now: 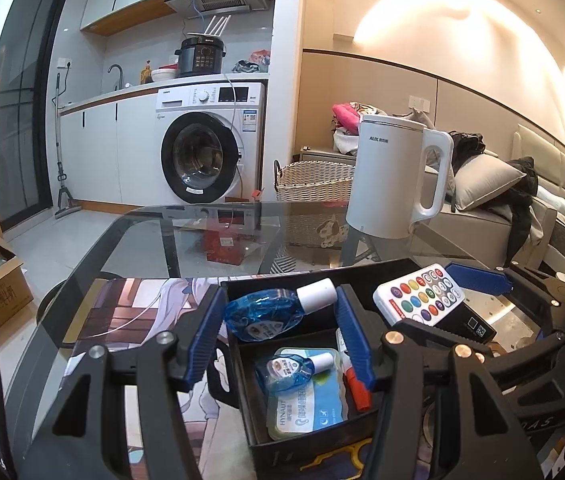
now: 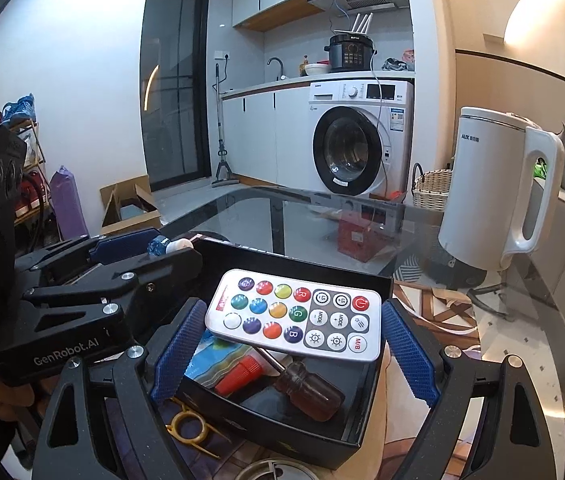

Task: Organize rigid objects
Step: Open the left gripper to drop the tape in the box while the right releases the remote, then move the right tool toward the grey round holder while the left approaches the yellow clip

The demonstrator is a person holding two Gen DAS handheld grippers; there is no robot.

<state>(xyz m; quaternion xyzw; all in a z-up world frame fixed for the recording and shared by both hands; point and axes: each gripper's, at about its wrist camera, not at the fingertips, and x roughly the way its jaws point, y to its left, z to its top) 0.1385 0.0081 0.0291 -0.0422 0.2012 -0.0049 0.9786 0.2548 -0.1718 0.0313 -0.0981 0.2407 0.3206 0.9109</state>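
Holding the blue bottle [image 1: 278,312] in your left gripper [image 1: 280,340]; the blue pads sit at its 9 and 3 o'clock and appear to pinch the body, over the black box [image 1: 242,364]; its long axis runs 8-to-2 o'clock in the left view, white cap toward 2; a second, smaller bottle [image 1: 292,370] lies in the box below on a blue-and-white pack [image 1: 306,404], cap also toward 2.

Your right gripper [image 2: 282,344] has fingers spread either side of the remote [image 2: 296,316]; whether the pads touch its ends, I can't tell; the remote is tilted, propped over the box's right-hand side, long axis 9-to-3 across the jaws in the right view, red power button toward 3; a red-tipped tool [image 2: 242,372] and a brown-handled screwdriver [image 2: 306,390] lie beneath it.

The key relation: the bottle hangs directly above its compartment, so the drop looks straight down; left gripper is nearer. The kettle [image 1: 394,176] stands well apart at 1 o'clock on the glass table [image 1: 186,248].
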